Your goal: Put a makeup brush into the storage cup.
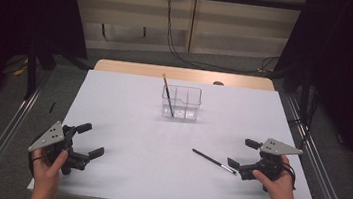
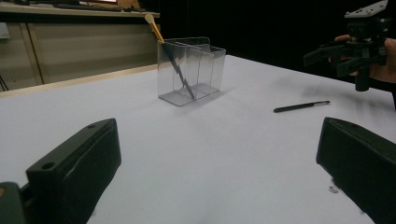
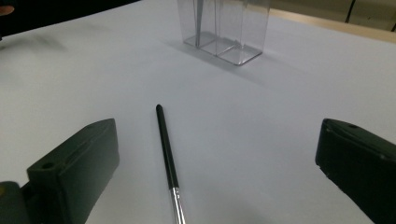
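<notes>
At four o'clock on the white table (image 1: 129,99), the black makeup brush (image 1: 213,161) lies before the wide-open, empty right gripper (image 1: 241,156), lined up for pickup; the left gripper (image 1: 90,141) waits spread, empty; clear organizer (image 1: 181,102) at twelve already props one brush (image 1: 167,94).

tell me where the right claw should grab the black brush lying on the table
Take the thin black brush around the middle of its handle, coming straight down from above with the open right claw set across it: it lies flat on the white table, offering only its narrow sides.
</notes>
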The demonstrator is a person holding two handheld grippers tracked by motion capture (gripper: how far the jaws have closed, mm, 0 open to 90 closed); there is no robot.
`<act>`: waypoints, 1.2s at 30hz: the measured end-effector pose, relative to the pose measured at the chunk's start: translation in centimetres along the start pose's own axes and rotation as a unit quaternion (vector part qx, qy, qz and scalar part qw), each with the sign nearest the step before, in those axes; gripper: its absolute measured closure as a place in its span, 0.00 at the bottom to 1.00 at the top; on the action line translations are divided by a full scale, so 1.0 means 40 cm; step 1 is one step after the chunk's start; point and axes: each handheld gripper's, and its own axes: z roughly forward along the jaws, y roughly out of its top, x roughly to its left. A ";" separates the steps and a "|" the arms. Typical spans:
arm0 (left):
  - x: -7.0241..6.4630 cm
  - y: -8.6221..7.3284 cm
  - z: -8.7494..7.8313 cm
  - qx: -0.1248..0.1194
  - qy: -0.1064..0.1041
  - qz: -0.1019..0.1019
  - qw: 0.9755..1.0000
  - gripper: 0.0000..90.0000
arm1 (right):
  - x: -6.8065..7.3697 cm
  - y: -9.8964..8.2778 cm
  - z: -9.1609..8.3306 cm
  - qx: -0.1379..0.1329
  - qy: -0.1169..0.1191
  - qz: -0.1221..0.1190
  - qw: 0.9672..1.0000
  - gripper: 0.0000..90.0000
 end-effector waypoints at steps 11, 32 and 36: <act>0.002 0.003 0.004 0.001 0.000 0.000 1.000 0.00 | 0.002 0.027 0.043 0.112 0.011 -0.006 0.994 0.00; 0.003 0.003 0.007 0.009 -0.001 0.004 1.000 0.00 | 0.016 0.085 0.090 0.289 0.016 -0.062 0.955 0.19; 0.004 0.003 0.008 0.009 -0.001 0.005 1.000 0.00 | 0.014 0.086 0.097 0.312 0.012 -0.080 0.947 0.20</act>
